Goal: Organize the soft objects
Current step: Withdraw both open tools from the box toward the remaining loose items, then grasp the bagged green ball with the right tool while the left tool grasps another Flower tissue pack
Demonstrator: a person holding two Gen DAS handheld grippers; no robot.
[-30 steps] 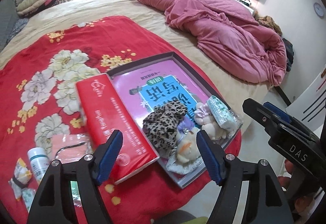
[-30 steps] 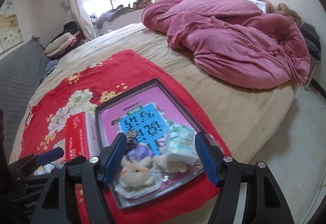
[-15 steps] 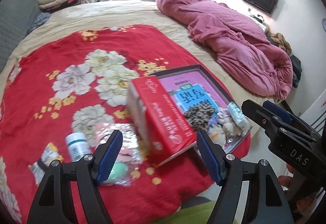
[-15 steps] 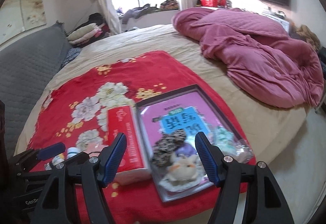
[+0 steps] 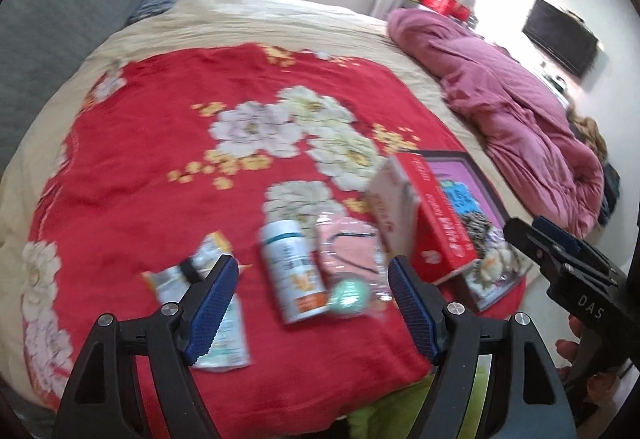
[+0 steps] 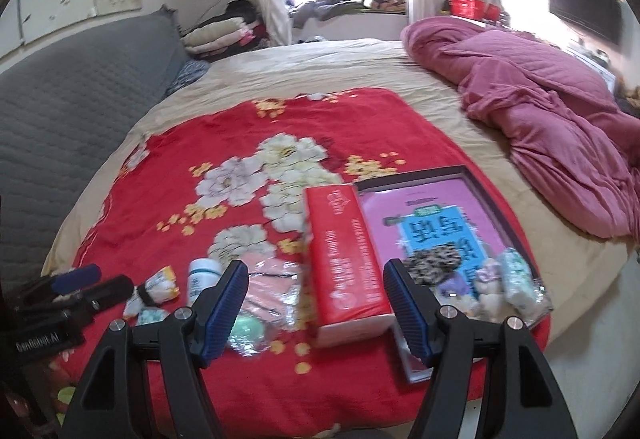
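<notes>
**Grippers hang over a cluttered bed**

The left gripper point(image 5: 312, 303) hangs with jaws spreading, nothing between its pads, over a bottle point(image 5: 294, 273) and pink packet point(image 5: 352, 251) on the red blanket point(image 5: 160, 159). The right gripper point(image 6: 316, 305) is spread and empty above a red box point(image 6: 346, 259). Beside the box, a scrunchie point(image 6: 434, 263) and plush toy point(image 6: 486, 295) lie in the tray point(image 6: 494, 203).

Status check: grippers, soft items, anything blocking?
Left gripper opening, empty; right gripper open, empty. Soft toys and leopard scrunchie sit in the tray. Red box, bottle lie alongside.
</notes>
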